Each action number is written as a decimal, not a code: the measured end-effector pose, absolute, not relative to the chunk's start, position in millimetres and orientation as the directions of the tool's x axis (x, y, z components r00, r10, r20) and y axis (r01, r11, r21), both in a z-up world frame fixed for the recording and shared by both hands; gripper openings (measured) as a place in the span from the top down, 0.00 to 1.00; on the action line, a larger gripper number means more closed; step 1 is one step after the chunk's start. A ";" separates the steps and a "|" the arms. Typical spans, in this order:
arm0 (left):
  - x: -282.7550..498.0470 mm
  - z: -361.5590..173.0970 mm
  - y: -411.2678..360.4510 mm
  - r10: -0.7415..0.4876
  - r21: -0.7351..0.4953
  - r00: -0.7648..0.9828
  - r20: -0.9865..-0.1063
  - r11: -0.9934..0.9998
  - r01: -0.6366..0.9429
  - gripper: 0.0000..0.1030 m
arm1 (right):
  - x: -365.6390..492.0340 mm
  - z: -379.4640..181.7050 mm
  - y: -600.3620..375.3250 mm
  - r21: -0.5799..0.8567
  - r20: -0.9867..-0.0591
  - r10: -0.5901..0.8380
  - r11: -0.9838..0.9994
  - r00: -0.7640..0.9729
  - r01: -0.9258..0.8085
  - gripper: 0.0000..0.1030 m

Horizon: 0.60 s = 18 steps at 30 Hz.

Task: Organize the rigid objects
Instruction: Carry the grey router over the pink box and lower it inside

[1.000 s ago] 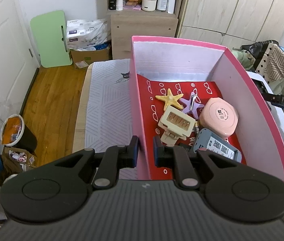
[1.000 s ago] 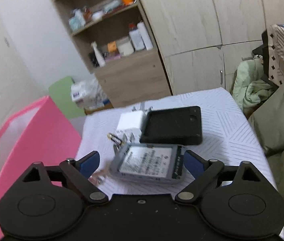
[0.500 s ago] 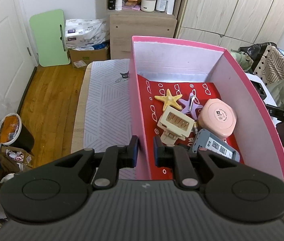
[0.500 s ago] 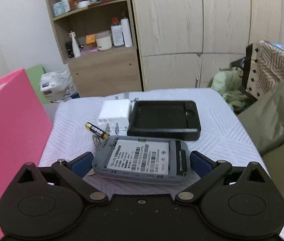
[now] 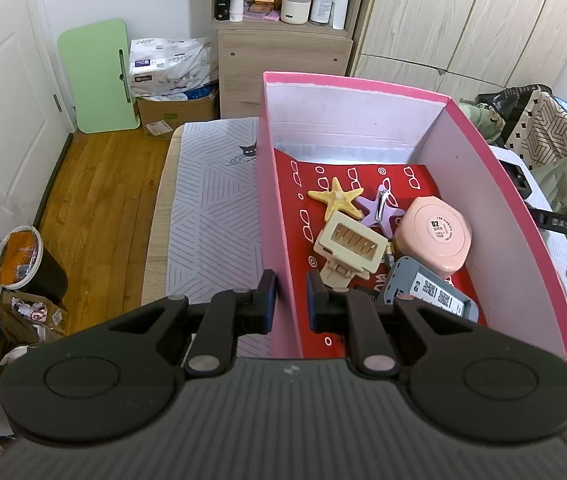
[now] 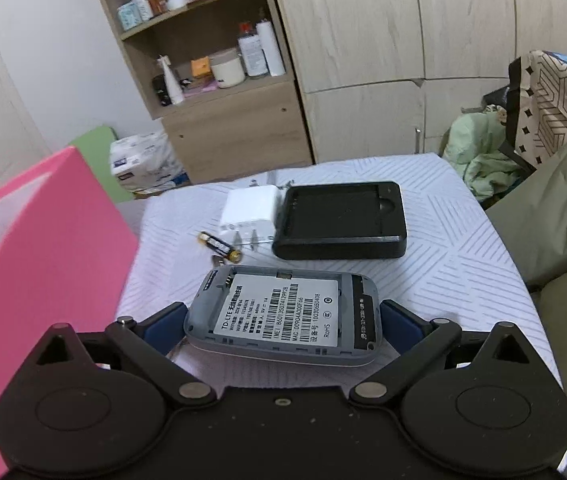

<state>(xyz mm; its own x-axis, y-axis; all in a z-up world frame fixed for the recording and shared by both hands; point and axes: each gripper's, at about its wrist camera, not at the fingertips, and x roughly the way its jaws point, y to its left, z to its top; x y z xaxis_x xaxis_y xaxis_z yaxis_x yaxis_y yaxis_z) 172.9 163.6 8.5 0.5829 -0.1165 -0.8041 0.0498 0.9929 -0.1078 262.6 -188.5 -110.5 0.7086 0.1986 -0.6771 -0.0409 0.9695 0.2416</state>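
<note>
behind everything stand a wooden shelf point(image 6: 219, 60) and pale wardrobe doors. at left of the right wrist view is the pink box point(image 6: 43, 248). low in the middle lies a grey router point(image 6: 283, 316), back cover off, white barcode label up. the right gripper point(image 6: 283, 324) is clamped on its two short ends. above it on the striped cloth point(image 6: 463, 264) lie a battery point(image 6: 219, 245), a white charger point(image 6: 251, 210) and a black tray point(image 6: 343, 220). the left gripper point(image 5: 290, 298) is pinched on the box's left wall, pointing down.
</note>
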 end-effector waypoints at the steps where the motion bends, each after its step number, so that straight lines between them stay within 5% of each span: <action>1: 173.0 8.4 163.6 -0.118 -0.110 0.583 -0.804 0.993 0.049 0.87 | 259.4 -107.6 -188.2 0.243 -0.673 0.203 0.969 0.711 -0.047 0.01; 11: 172.6 9.6 164.4 -0.121 -0.115 0.580 -0.806 0.992 0.049 0.87 | 223.8 -31.8 -169.7 0.345 -0.512 0.434 0.894 0.742 -0.285 0.01; 18: 171.4 10.8 162.8 -0.120 -0.106 0.582 -0.805 0.993 0.058 0.87 | 231.7 11.4 -88.4 0.204 -0.501 0.571 0.808 0.650 -0.553 0.01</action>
<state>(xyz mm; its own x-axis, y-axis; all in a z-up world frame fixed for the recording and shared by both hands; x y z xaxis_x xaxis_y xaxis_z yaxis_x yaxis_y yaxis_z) 171.4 162.8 10.8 0.5816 -0.1201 -0.8045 0.0579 0.9926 -0.1063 231.7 -88.4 11.4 0.6502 0.5713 -0.5009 -0.5529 0.8079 0.2038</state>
